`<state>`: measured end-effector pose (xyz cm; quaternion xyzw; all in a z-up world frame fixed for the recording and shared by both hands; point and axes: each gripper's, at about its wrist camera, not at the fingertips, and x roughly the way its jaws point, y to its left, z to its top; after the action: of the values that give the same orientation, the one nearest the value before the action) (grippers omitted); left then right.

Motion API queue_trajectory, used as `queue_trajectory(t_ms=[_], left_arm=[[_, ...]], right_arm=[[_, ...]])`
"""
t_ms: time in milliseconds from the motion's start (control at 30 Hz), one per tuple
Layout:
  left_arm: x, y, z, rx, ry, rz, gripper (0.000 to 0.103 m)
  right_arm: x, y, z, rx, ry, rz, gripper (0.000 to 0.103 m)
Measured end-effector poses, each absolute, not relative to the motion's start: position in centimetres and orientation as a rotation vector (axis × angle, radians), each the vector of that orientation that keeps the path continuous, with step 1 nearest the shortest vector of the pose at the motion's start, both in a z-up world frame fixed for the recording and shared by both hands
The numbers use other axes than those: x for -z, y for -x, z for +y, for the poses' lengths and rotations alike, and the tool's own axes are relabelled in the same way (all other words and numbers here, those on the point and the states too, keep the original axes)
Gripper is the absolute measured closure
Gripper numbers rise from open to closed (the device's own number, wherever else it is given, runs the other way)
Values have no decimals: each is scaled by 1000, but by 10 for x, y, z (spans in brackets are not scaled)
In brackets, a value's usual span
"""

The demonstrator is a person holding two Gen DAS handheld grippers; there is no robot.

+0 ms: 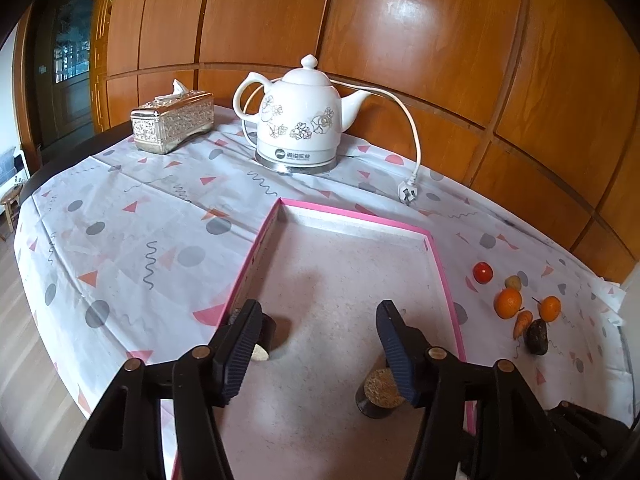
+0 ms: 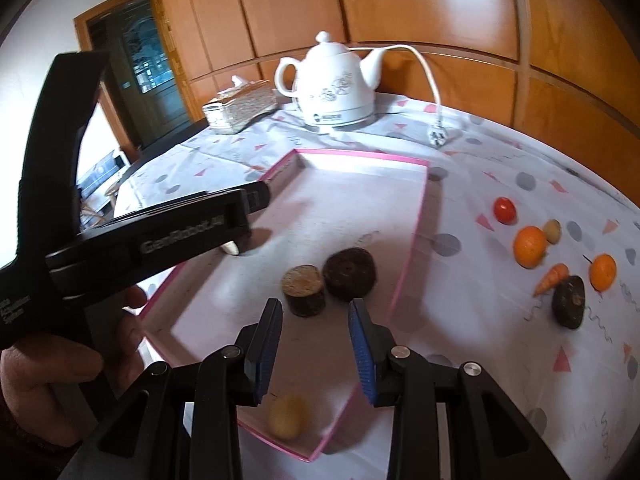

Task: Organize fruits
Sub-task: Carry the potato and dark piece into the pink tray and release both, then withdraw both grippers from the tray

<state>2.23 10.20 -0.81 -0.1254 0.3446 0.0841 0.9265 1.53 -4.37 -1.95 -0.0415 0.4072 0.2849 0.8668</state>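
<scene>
**Hovering Over the Pink-Rimmed Tray, Two Grippers Stand Spread and Empty**

Both hand-held tools hang above a shallow white tray with a pink rim on a table draped in a white cloth printed with grey dots and pink triangles. The left gripper has its fingers wide apart, pinching nothing; a short dark cylinder with a cork-coloured top stands in the tray touching its right finger, and another dark piece lies partly hidden behind its left finger. The right gripper is likewise spread and empty, a dark round disc sitting just ahead beside the cylinder, and a blurred yellow fruit lying in the tray below it. Outside the tray, to the right, wait a red tomato, two oranges, a small carrot, a brownish-yellow fruit and a dark lump. Behind stand a white floral ceramic kettle, its loose white plug and a silver embossed tissue box, against orange wood panelling.
</scene>
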Motion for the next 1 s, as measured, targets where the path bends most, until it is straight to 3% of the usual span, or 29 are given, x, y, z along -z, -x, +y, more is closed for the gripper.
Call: queue_trajectory(t_ms=[300,467,600,1000], left_arm=[[7,-20,87,-137,225,708,32],[7,-19,75,-102,202,705,26],[7,-19,66,-75,189,708,21],[7,-21,30,41,141,731,19]], right_arm=[[20,-24,-77,-451,13,832,65],[23,-30,-111,-347,-52,830,47],[30,-34,-141,-263,-94,842,47],[53,-42,-219,-67,-194,882,47]])
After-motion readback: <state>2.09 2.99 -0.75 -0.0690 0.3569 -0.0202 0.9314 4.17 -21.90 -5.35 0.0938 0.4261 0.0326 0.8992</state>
